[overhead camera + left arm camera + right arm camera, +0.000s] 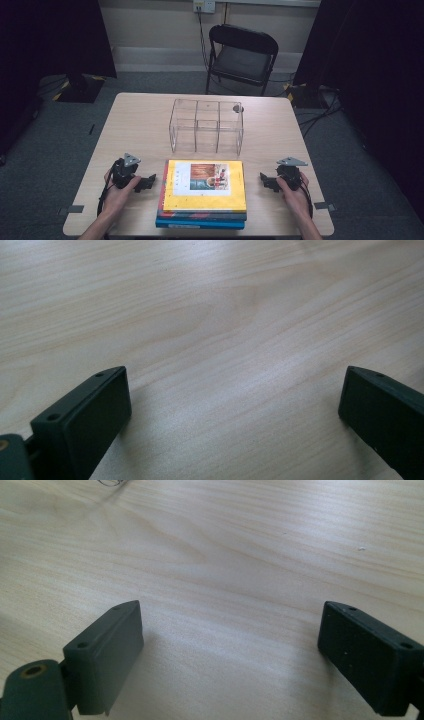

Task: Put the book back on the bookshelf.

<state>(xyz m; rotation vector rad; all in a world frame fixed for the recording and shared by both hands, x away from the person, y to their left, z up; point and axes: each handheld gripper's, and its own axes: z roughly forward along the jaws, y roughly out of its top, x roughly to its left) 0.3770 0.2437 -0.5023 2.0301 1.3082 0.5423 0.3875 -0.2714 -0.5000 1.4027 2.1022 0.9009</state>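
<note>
A stack of books (202, 192) lies at the table's near middle; the top one has a yellow cover with a picture. Behind it stands a clear plastic organiser (206, 125) with several compartments, upright. My left gripper (149, 182) rests on the table just left of the stack, pointing toward it, a hand on it. My right gripper (265, 181) rests right of the stack, pointing toward it too. In the left gripper view the gripper (232, 400) stands open over bare wood. In the right gripper view the gripper (230, 640) is open as well, with nothing between its jaws.
The light wooden table (140, 125) has bare room to either side of the organiser. A black folding chair (242, 55) stands beyond the far edge. Dark curtains hang at both sides and cables (320, 115) run over the grey floor at the right.
</note>
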